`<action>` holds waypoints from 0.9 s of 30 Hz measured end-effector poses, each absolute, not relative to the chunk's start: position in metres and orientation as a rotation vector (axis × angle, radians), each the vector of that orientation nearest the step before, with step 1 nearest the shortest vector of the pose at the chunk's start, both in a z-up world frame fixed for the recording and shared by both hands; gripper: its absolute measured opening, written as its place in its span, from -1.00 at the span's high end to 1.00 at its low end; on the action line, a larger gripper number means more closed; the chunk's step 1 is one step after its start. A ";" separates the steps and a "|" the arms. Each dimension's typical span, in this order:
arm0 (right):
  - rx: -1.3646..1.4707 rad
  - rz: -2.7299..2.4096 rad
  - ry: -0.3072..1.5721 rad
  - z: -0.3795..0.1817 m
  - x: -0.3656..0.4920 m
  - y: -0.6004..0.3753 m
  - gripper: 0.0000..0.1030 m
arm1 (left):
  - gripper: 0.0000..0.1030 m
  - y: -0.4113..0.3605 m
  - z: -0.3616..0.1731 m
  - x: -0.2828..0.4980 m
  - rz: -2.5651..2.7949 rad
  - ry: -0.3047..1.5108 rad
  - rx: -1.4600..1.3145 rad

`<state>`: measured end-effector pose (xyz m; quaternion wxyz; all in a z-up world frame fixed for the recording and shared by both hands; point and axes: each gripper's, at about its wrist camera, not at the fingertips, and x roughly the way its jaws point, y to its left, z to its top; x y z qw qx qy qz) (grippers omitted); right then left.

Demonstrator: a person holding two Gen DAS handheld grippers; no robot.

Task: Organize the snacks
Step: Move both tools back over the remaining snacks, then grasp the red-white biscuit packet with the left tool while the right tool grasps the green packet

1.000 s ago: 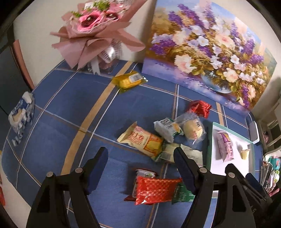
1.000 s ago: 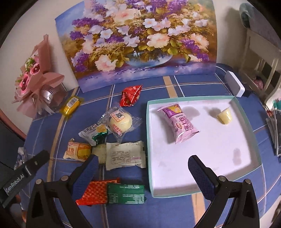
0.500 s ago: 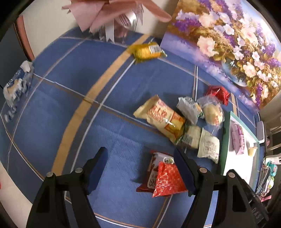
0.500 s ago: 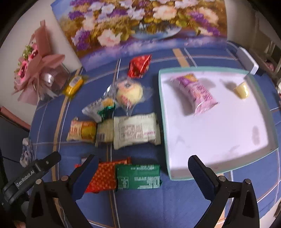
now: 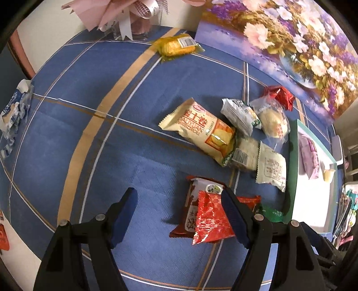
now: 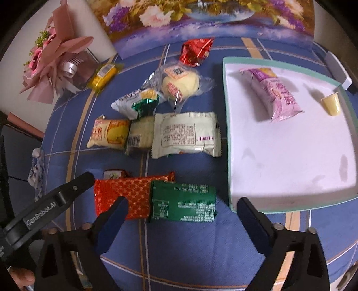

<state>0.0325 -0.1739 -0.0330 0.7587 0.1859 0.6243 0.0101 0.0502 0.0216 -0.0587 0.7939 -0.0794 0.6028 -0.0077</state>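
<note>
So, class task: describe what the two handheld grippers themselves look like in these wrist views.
Both the left gripper and the right gripper have black plastic arms with silver pivot pins and dark blue ribbed fingers. In the right wrist view, the left gripper's black arm carries white "GenRobot.AI" lettering. No cables or sleeves are visible.

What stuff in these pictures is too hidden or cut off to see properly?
- Snack under the red packet, right wrist view: only its top edge peeks out.
- Green packet, left wrist view: mostly behind the left gripper.
- Bouquet, left wrist view: cut off by the top edge.
- Printing on the white packet: too small to read.
</note>
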 end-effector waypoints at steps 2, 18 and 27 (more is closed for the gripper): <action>0.418 0.038 1.385 -0.035 0.033 -0.174 -0.83 | -0.51 0.019 -0.060 0.050 -0.026 1.303 -0.168; 0.471 0.078 1.477 -0.060 0.047 -0.173 -0.70 | -0.51 0.012 -0.073 0.053 -0.039 1.360 -0.161; 0.453 0.079 1.477 -0.066 0.052 -0.167 -0.70 | -0.51 0.017 -0.081 0.052 -0.013 1.388 -0.199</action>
